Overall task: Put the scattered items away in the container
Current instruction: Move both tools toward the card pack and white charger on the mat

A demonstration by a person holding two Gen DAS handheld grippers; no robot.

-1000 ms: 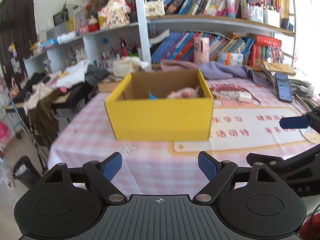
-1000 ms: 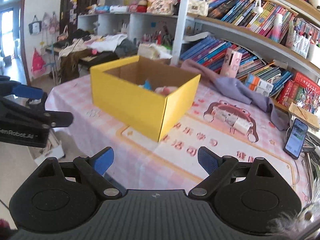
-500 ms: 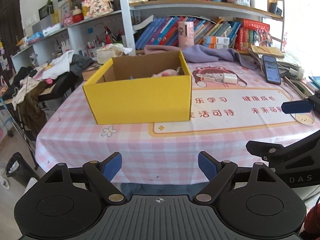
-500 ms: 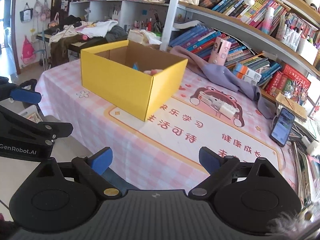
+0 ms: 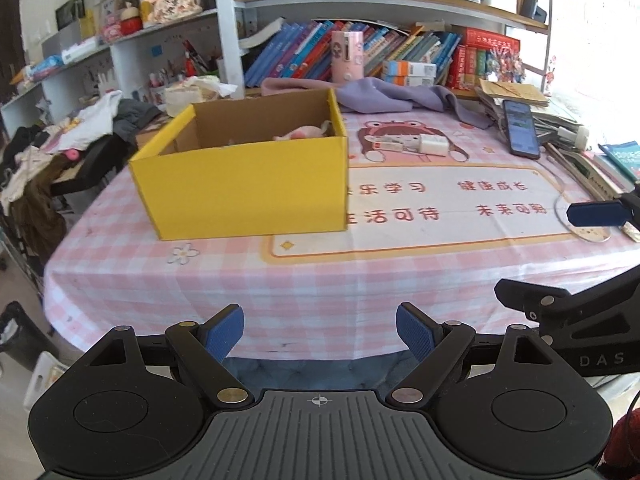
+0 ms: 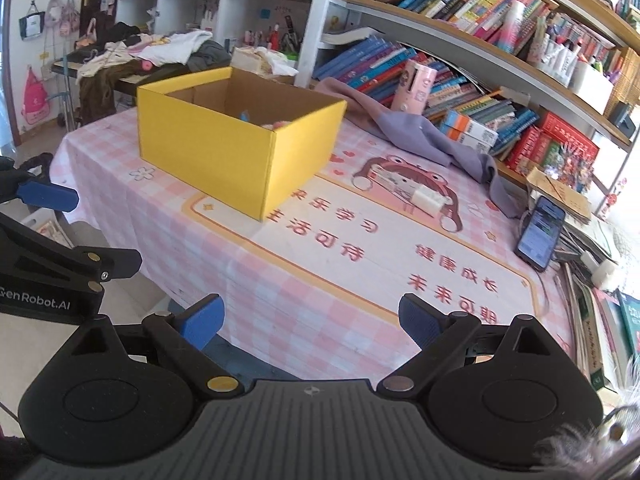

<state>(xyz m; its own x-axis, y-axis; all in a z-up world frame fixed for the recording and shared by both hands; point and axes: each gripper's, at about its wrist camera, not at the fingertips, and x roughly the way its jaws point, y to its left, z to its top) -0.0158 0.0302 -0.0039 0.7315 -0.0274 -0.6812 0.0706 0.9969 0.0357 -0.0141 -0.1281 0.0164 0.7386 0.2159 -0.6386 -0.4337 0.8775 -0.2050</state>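
A yellow cardboard box (image 5: 248,188) stands on the pink checked tablecloth; it also shows in the right wrist view (image 6: 224,152). A pink soft toy (image 5: 304,133) lies inside it, with a blue item (image 6: 245,115) beside it. A white charger and packet (image 5: 416,145) lie on the mat's cartoon figure; they also show in the right wrist view (image 6: 424,198). My left gripper (image 5: 320,332) is open and empty, held off the table's front edge. My right gripper (image 6: 310,320) is open and empty, also off the front edge.
A purple cloth (image 5: 392,96) lies behind the box. A phone (image 5: 520,128) leans on a stack of papers and books at the right. Bookshelves stand behind the table. A chair with clothes (image 5: 60,148) is at the left. The table edge (image 5: 280,344) is just ahead.
Both grippers have pulled back from the box toward the front edge of the table and risen. Both stay open and empty.
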